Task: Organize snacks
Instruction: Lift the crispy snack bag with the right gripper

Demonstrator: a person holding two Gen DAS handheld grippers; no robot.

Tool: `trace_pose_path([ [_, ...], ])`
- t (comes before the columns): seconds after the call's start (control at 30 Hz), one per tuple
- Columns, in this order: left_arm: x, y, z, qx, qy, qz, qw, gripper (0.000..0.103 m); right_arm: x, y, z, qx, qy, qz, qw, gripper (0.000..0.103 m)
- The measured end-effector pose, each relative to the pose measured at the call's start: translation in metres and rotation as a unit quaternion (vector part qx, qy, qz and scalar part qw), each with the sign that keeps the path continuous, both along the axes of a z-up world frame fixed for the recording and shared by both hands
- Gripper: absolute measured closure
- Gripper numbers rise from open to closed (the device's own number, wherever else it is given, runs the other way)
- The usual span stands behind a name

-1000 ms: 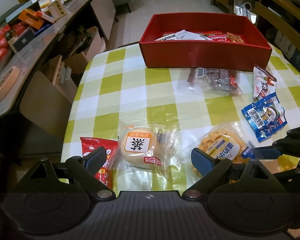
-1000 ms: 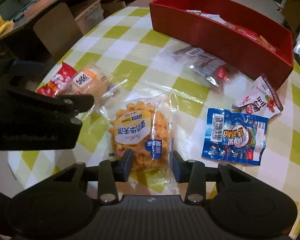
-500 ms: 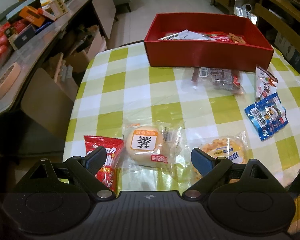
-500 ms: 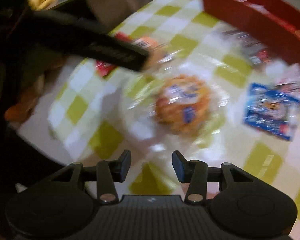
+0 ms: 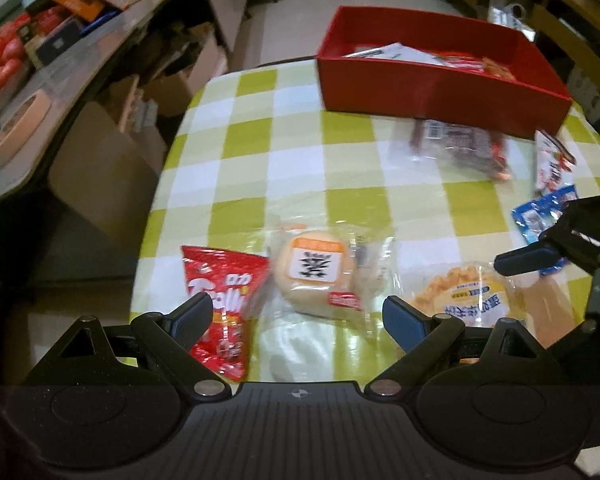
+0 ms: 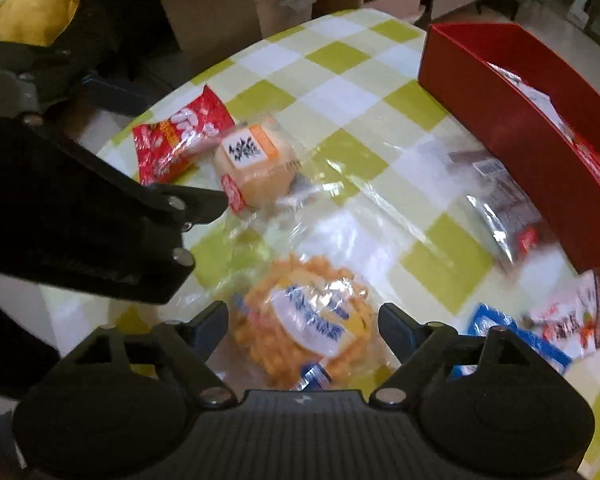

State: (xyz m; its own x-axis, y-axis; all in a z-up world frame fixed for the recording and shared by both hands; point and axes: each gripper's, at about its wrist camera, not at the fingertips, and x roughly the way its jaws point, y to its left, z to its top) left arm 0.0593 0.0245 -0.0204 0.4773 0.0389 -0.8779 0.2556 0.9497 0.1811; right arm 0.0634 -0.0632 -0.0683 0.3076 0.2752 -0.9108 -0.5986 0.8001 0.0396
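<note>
**Snack sorting under way: a few packets boxed, six left on the counter**

The counter point(image 5: 340, 168) wears a glossy green-and-white checked cloth that gives off glare in the right wrist view. At its far end stands the red box point(image 5: 440, 92), a rigid, straight-walled rectangular tray; a few flat packets already lie inside, so I judge the sorting begun but well short of done. Six snacks remain outside it.

Just in front of the box wall lies a clear bag of dark brown bars point(image 5: 460, 144), crinkly and flat. At the near edge sits the orange twist snack bag point(image 6: 304, 320), a lumpy, round mound of knobbly fried pieces under clear shiny film with a white and blue label. Beside it is the wrapped bun point(image 5: 316, 276), smooth, pale and domed, in loose transparent wrap, touching the red chip packet point(image 5: 220, 300), a puffy foil pillow with a crimped top. Near the right side lie the blue packet point(image 6: 512, 340), flat and glossy, and the small white packet point(image 5: 552, 160), close to the box corner.

The right tongs point(image 6: 304, 324) are spread wide, their tips on either side of the orange twist snack bag, not yet pinching it. The left tongs point(image 5: 296, 316) are likewise spread and empty, poised low before the bun and chip packet.
</note>
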Motion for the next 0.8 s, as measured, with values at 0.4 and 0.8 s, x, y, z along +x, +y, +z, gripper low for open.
trace_pose_path([
  [0.4, 0.003, 0.028, 0.008, -0.051, 0.019, 0.009, 0.9985, 0.008, -0.005, 0.034, -0.003, -0.103, 0.002, 0.193, 0.976, 0.009],
  [0.8, 0.003, 0.029, 0.013, -0.059, 0.014, -0.001, 0.9981, 0.008, -0.035, 0.01, -0.025, -0.063, 0.034, 0.082, 0.994, 0.0],
])
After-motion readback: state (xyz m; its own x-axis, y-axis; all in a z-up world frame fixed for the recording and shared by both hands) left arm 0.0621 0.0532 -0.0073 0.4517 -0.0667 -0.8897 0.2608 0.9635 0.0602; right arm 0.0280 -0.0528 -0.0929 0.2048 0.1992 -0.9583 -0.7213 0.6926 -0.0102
